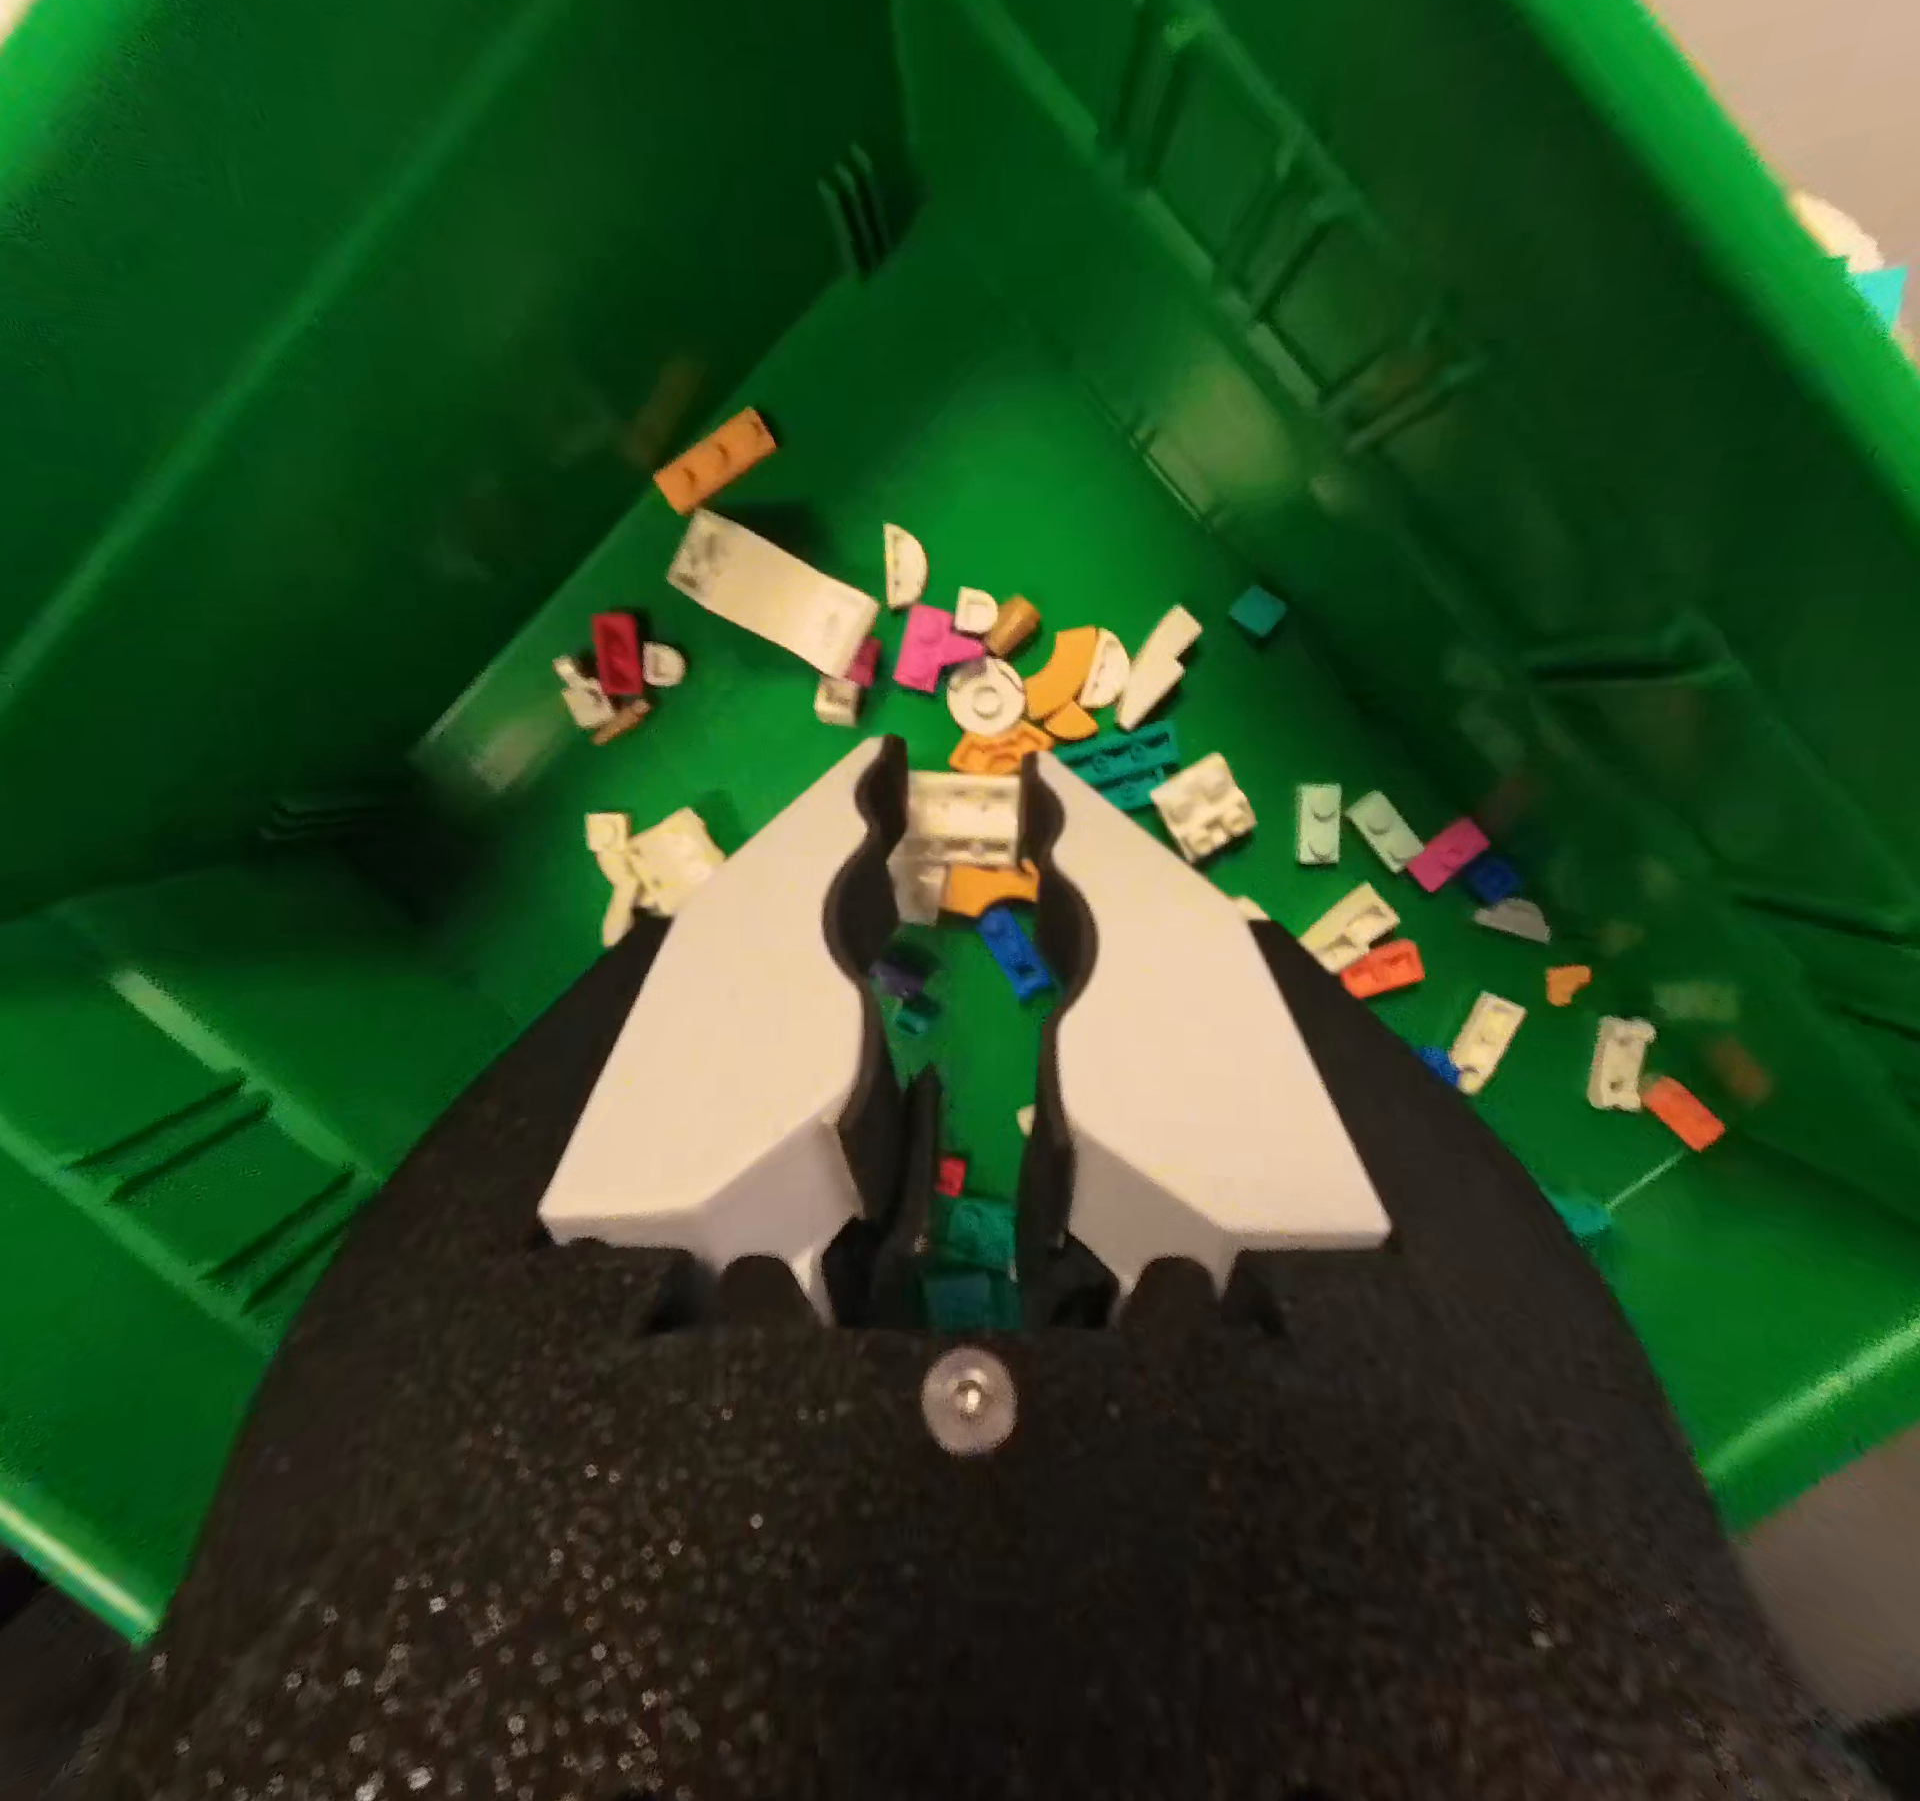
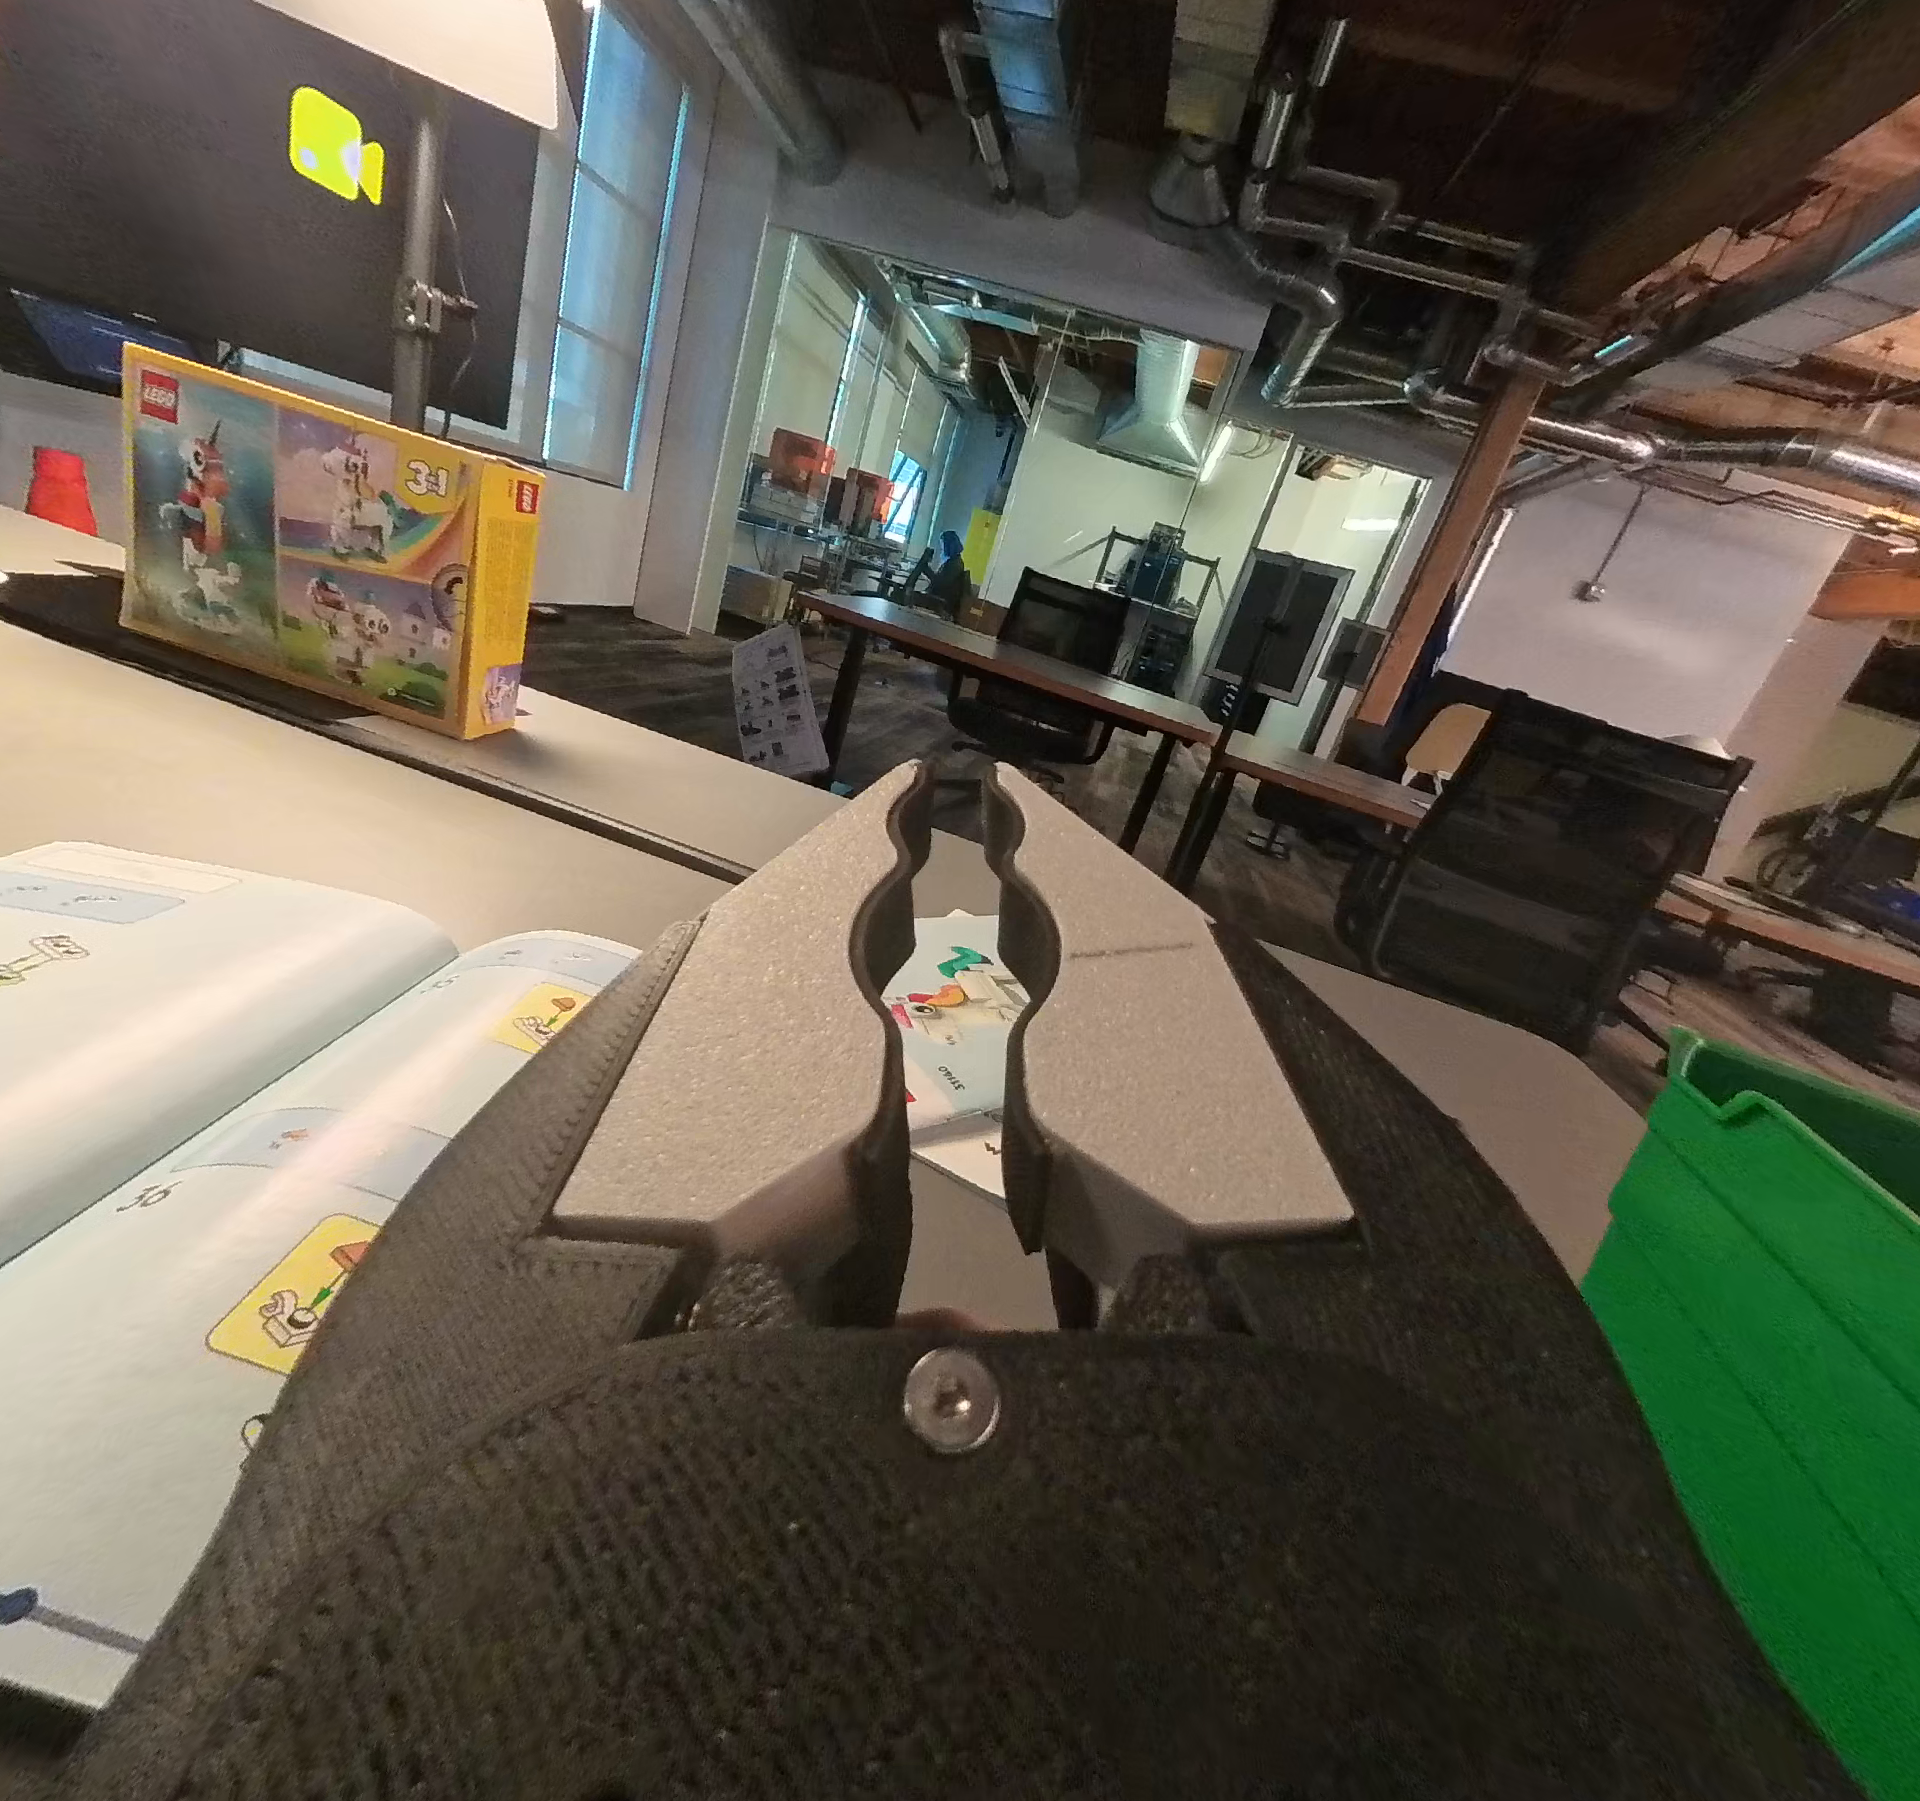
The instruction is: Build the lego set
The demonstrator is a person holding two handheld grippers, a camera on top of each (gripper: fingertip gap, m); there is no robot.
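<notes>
**Picking a white piece out of the bin**

The loose lego pieces [image 1: 1039,712] lie scattered on the floor of the green bin [image 1: 312,401], and we have the left gripper [image 1: 958,764] reaching down among them. A white brick [image 1: 961,816] sits between its fingertips; the jaws stand narrowly apart, about that brick's width, but the blur keeps us from telling whether they grip it or merely frame it. An orange curved piece [image 1: 992,884] and a blue plate [image 1: 1013,951] lie just beneath, close enough to be caught along with it.

To do this well, we judge we should centre the white brick squarely between the tips, close on its flat sides, and lift straight up so the neighbours stay behind.

Our right gripper [image 2: 953,780] hangs over the grey table [image 2: 312,764] with its jaws slightly apart and nothing in them. Beside it lies the open instruction booklet [image 2: 260,1076], worth checking before we commit to a piece. The set's yellow box [image 2: 332,546] stands farther off.
</notes>
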